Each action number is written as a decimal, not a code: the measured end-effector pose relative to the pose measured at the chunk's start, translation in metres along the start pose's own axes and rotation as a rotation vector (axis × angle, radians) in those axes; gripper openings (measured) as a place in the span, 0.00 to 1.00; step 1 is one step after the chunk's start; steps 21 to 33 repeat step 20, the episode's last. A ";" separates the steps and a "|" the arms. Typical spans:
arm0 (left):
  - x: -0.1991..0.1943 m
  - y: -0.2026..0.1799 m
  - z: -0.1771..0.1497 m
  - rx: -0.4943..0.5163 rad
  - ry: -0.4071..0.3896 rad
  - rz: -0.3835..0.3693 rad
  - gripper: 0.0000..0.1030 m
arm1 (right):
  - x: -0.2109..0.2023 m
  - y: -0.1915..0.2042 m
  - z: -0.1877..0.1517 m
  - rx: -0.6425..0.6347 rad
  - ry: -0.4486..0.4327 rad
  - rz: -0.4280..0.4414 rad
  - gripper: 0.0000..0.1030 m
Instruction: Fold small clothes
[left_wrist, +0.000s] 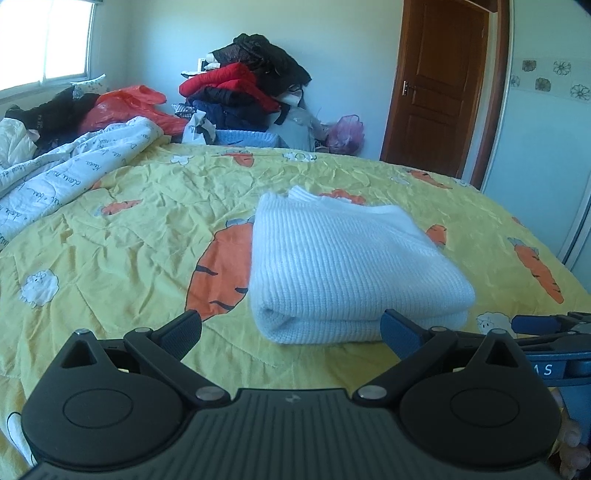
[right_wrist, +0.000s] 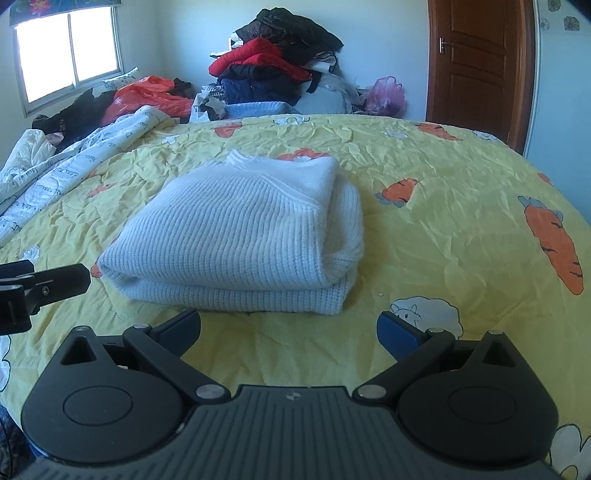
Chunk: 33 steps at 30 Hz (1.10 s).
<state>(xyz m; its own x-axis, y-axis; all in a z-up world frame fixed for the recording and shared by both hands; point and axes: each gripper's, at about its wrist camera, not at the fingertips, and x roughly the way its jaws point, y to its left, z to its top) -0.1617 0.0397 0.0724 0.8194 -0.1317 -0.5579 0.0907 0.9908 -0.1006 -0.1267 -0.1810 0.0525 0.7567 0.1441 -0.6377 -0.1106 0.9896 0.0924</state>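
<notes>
Clothes still unfolded sit in a pile (right_wrist: 280, 62) at the upper middle of the frame beyond the bed (right_wrist: 443, 229), so more seems left to do. At centre, a white sweater (right_wrist: 240, 236) lies folded into a neat block. Left gripper (left_wrist: 291, 330) and right gripper (right_wrist: 288, 328) hover just before it, jaws apart and empty.

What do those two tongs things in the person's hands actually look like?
Both are matt black plastic: a ribbed centre plate with a small logo, two round hubs, and angled link arms with silver rivets. The left tongs have one black and one blue finger pad; the right tongs have blue pads. No cables or sleeves show.
</notes>
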 end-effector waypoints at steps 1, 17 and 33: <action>0.000 -0.001 0.001 0.003 0.001 -0.006 1.00 | 0.000 0.000 0.000 0.000 -0.001 0.001 1.00; -0.003 0.020 0.007 0.001 -0.060 0.057 1.00 | -0.001 -0.010 -0.001 0.021 -0.008 -0.003 1.00; 0.015 0.047 0.022 0.029 -0.055 0.111 1.00 | 0.007 -0.026 0.007 -0.019 -0.025 -0.030 1.00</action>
